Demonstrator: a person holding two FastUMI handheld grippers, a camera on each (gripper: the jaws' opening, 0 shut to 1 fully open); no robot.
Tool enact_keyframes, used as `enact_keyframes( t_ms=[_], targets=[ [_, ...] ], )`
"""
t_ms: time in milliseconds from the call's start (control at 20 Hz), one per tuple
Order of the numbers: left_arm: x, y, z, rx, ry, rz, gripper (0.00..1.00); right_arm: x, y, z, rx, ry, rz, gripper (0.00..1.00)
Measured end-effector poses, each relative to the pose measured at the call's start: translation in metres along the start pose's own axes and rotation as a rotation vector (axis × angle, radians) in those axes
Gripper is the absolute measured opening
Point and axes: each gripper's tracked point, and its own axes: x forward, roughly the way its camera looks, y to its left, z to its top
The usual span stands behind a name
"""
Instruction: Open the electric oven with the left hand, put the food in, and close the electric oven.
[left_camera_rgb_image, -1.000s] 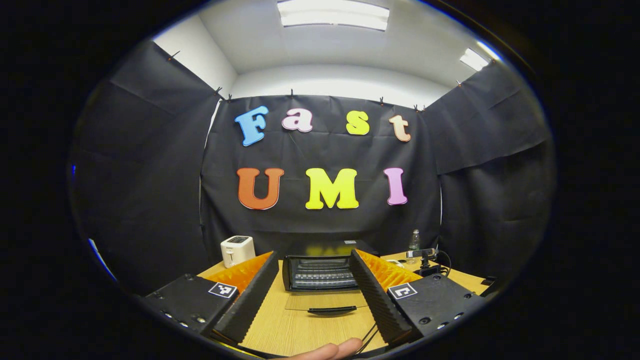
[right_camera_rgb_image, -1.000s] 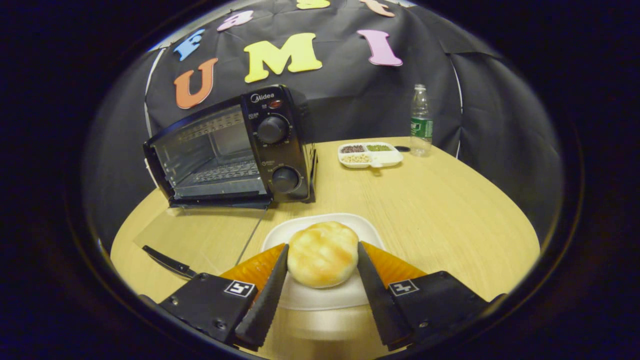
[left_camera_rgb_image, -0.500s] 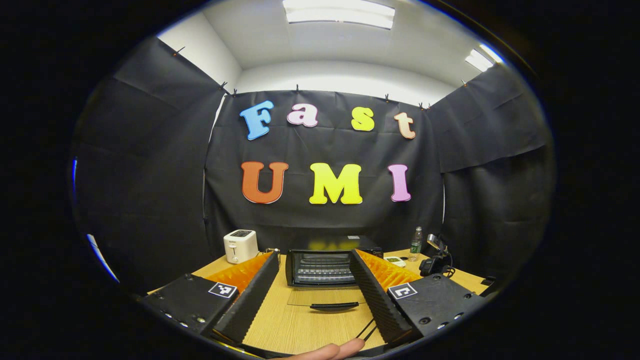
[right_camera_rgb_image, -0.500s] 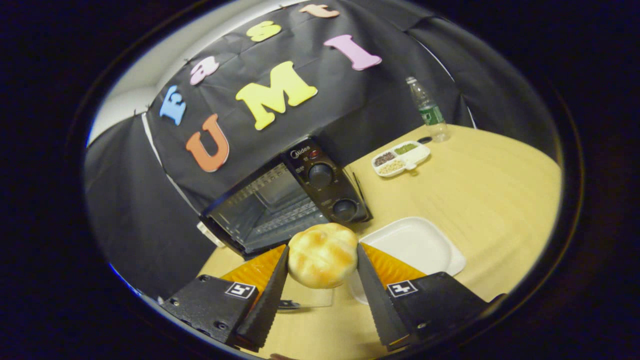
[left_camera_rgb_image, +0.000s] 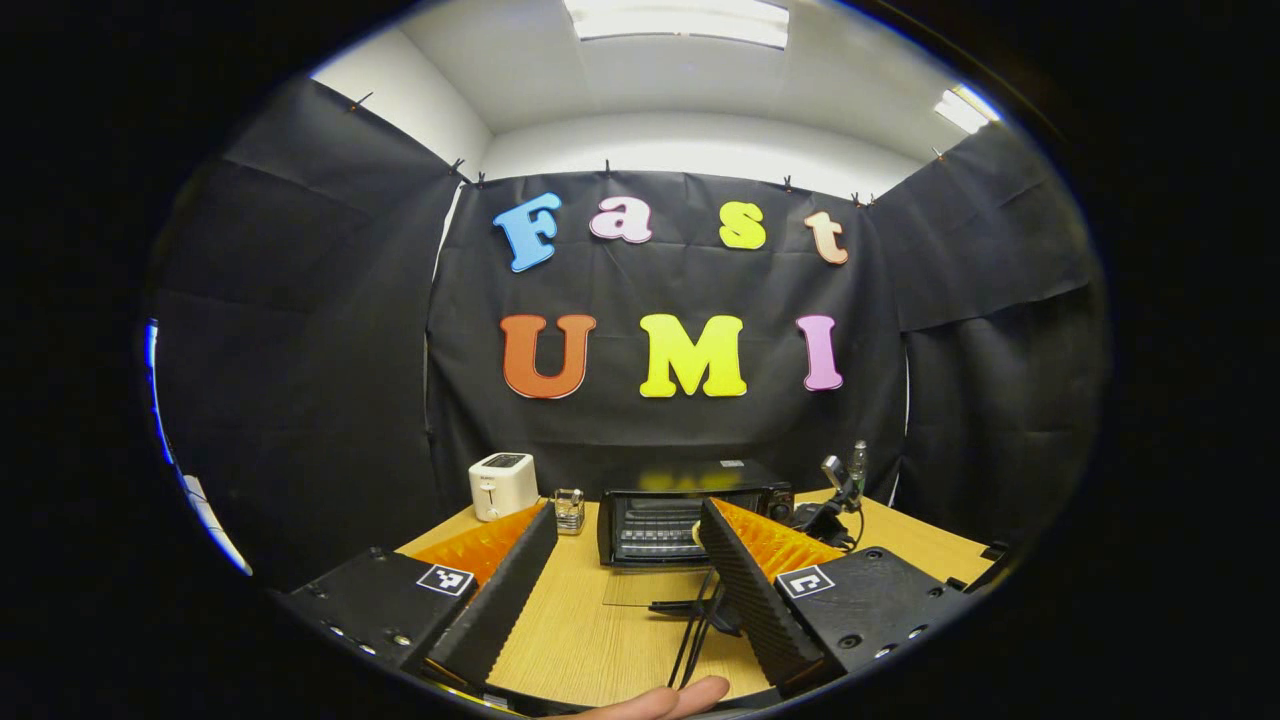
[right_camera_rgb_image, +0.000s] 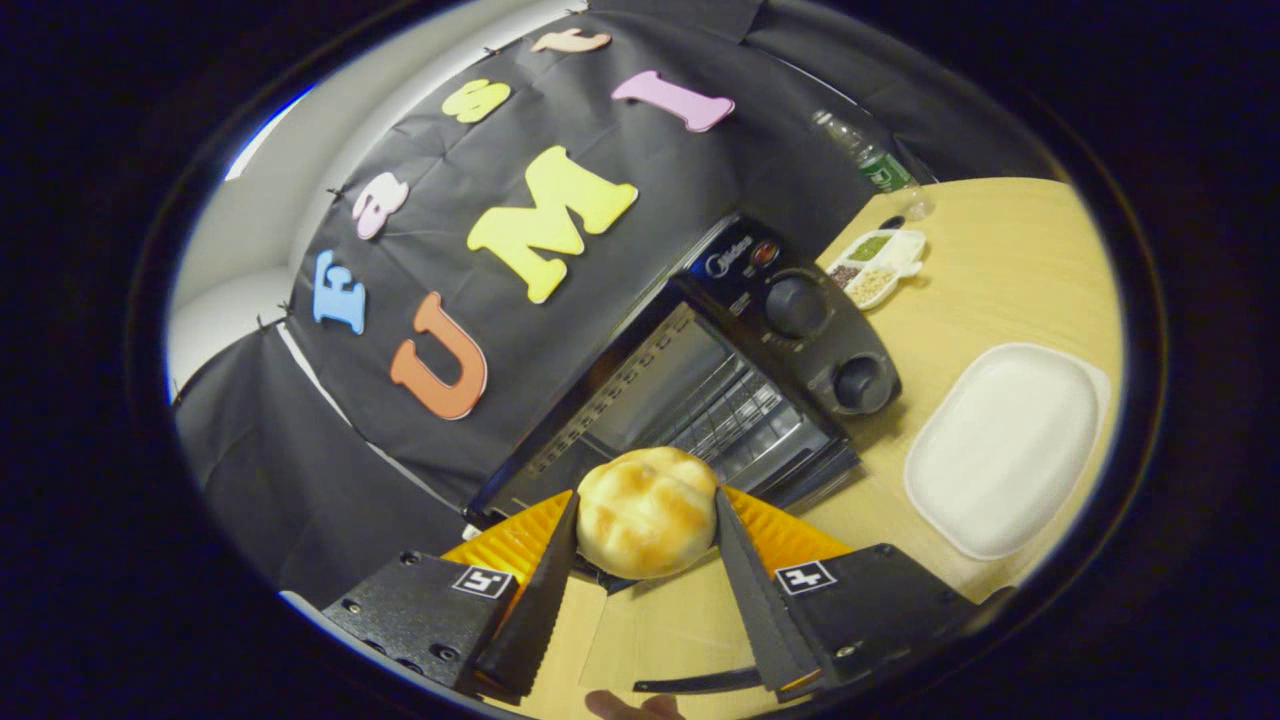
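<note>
Right gripper view: right gripper (right_camera_rgb_image: 645, 580) clamps the bun (right_camera_rgb_image: 646, 511), open oven (right_camera_rgb_image: 700, 400) mouth dead ahead at 12 o'clock, nearer than the empty, spread left gripper (left_camera_rgb_image: 625, 600).

Both the left gripper (left_camera_rgb_image: 625, 585) and right gripper (right_camera_rgb_image: 645, 595) are showing black screwed housings bearing square coded tags, with ribbed fingers.

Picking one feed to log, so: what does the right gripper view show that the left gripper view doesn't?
Right gripper view: the bun held in the right gripper, the white plate and a divided dish. Left gripper view: a white toaster, a small glass jar and the open left gripper. Both: the electric oven, standing open, on the wooden table.
</note>
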Motion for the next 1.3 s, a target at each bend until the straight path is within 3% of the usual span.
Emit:
enact_keyframes(
  t_ms=[150, 400, 650, 850, 1000, 1050, 1100, 1300],
  targets=[
    [0.009, 0.007, -0.006, 0.014, 0.019, -0.002, 0.94, 0.035, 0.001, -0.004, -0.059, 0.022, -0.015, 0.8],
    [0.029, 0.023, -0.022, 0.026, 0.069, 0.023, 0.94, 0.082, -0.013, 0.017, -0.064, -0.052, -0.088, 0.81],
    [0.046, 0.027, -0.043, 0.002, 0.134, 0.024, 0.94, 0.119, -0.017, 0.026, -0.208, -0.096, -0.129, 0.8],
    [0.047, 0.023, -0.048, 0.019, 0.14, 0.009, 0.94, 0.125, -0.017, 0.04, -0.312, -0.145, -0.155, 0.8],
    [0.046, 0.024, -0.05, 0.036, 0.134, 0.008, 0.94, 0.131, -0.014, 0.035, -0.387, -0.112, -0.161, 0.8],
    [0.045, 0.024, -0.05, 0.032, 0.136, 0.008, 0.94, 0.128, -0.014, 0.033, -0.406, -0.103, -0.168, 0.83],
    [0.045, 0.025, -0.052, 0.026, 0.14, 0.01, 0.94, 0.126, -0.011, 0.032, -0.421, -0.097, -0.162, 0.96],
    [0.037, 0.034, -0.056, 0.003, 0.159, 0.039, 0.94, 0.098, -0.005, 0.026, -0.425, -0.108, -0.131, 0.95]
  ],
)
